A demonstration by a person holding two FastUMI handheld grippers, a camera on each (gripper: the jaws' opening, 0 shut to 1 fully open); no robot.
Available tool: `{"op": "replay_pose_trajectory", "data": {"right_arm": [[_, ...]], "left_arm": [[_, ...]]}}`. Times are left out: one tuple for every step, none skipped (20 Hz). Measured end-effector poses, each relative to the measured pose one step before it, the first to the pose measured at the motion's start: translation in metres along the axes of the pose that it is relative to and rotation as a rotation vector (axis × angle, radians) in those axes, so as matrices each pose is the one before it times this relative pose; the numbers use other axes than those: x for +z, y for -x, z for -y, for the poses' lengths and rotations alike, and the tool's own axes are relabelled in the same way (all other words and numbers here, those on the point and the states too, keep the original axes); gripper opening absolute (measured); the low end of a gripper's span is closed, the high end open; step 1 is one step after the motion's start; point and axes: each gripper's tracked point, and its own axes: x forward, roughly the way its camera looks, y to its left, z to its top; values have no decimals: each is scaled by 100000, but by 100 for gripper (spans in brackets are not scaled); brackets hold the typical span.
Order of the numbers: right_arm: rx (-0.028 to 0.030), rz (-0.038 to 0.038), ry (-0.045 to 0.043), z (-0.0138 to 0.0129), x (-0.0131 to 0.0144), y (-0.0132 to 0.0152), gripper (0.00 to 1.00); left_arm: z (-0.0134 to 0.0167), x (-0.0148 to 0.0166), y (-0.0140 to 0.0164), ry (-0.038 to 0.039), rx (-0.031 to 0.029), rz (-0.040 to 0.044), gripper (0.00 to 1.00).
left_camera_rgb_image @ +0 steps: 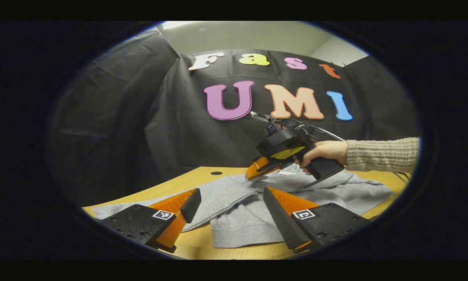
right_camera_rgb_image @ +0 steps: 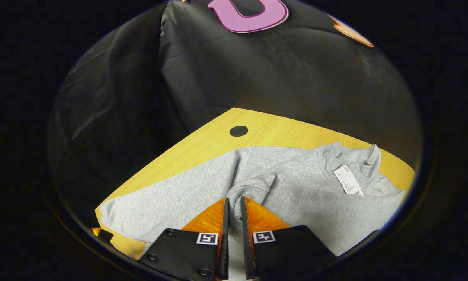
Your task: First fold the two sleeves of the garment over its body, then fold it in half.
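Left gripper view: the left claw (left_camera_rgb_image: pixel 229 208) hangs just above the near edge of the wooden tabletop (left_camera_rgb_image: pixel 202 242) with its two fingers spread wide and nothing between them. Below and beyond it lies the grey sweatshirt (left_camera_rgb_image: pixel 237 222), spread flat across the wood. One sleeve (left_camera_rgb_image: pixel 218 195) lies folded across the body, its cuff end lying between the two fingers as seen from here, though neither finger touches it. Farther back, a hand (left_camera_rgb_image: pixel 324 153) in a beige ribbed knit sleeve (left_camera_rgb_image: pixel 382 154) holds the right claw (left_camera_rgb_image: pixel 257 168), which points down with its tips at the grey cloth near the middle of the garment. From this side I cannot tell how far apart its fingers stand. A small dark round hole (left_camera_rgb_image: pixel 216 173) sits in the tabletop behind the sweatshirt.

Right gripper view: the right claw (right_camera_rgb_image: pixel 234 210) has its fingers drawn in to a narrow slit, and a ribbed cuff (right_camera_rgb_image: pixel 249 193) of the sweatshirt (right_camera_rgb_image: pixel 304 195) runs down into that slit, pinched between the two fingers. The garment lies flat on the tabletop (right_camera_rgb_image: pixel 202 144), collar (right_camera_rgb_image: pixel 355 156) toward the right, with a white paper tag (right_camera_rgb_image: pixel 347 179) resting beside the neckline. The other sleeve (right_camera_rgb_image: pixel 167 203) stretches away to the left. The dark hole (right_camera_rgb_image: pixel 238 131) shows in the bare wood beyond the garment.
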Motion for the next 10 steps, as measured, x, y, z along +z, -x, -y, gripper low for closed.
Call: {"op": "replay_pose_trajectory", "data": {"right_arm": [[2045, 1959, -597, -732, 430, 119, 19], [2654, 1854, -229, -837, 504, 436, 24], [1121, 1383, 1109, -693, 408, 94, 45], [-461, 1265, 3231, -148, 407, 498, 65], [275, 1249, 4226, -220, 240, 442, 100], [-1609, 1177, 5143, -269, 314, 793, 100], [-1776, 2161, 4634, 48, 494, 817, 99], [-1393, 1449, 3971, -54, 185, 925, 98], [-1340, 2001, 1892, 102, 436, 1233, 98], [-605, 1972, 479, -83, 322, 1309, 94]], "left_arm": [[8, 62, 11, -6, -4, 0, 94], [-12, -80, 2, 0, 1, -3, 95], [22, 53, 11, -9, -10, -11, 95], [-3, -43, -10, -1, -11, 5, 95], [-13, 53, -14, 3, 9, -5, 95], [-1, -62, -13, -2, -4, 0, 94], [0, 25, 23, 14, 9, 5, 94], [-3, -43, -19, -11, 12, -28, 94], [8, 33, 16, 19, -15, 22, 94], [-10, -42, -11, -17, 7, -48, 95]]}}
